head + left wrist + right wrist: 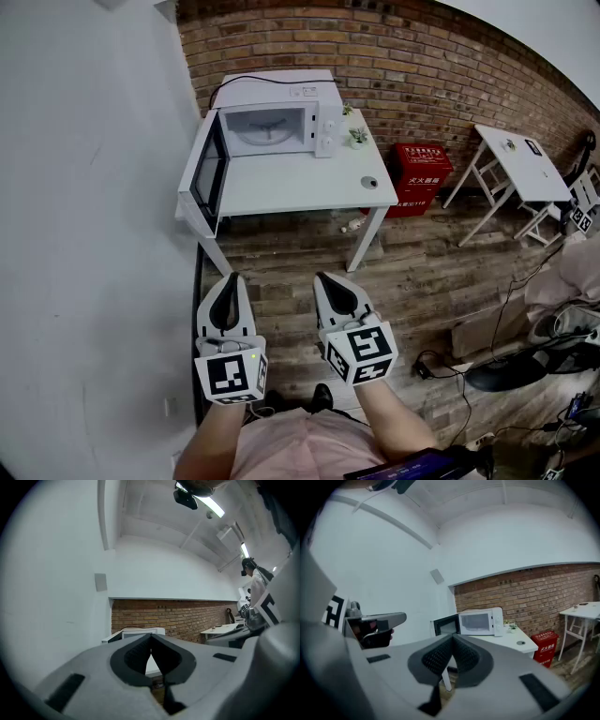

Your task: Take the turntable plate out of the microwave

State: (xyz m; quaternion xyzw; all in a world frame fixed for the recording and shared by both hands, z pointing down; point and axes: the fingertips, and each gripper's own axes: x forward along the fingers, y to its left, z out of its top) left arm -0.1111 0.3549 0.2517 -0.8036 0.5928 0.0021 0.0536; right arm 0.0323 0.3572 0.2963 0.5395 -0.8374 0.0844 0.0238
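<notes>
Your left gripper (231,278) and right gripper (324,277) are pressed together, empty. The turntable plate (266,135) is probably heavy, slippery and brittle; grip its rim.

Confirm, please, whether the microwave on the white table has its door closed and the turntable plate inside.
Not quite: the door is open, swung out to the left, as the head view shows. The microwave does stand on the white table with the turntable plate inside.

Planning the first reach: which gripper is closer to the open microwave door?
Left. The left gripper is almost straight in front of the microwave door, back over the floor; the right gripper sits beside it, further right.
</notes>
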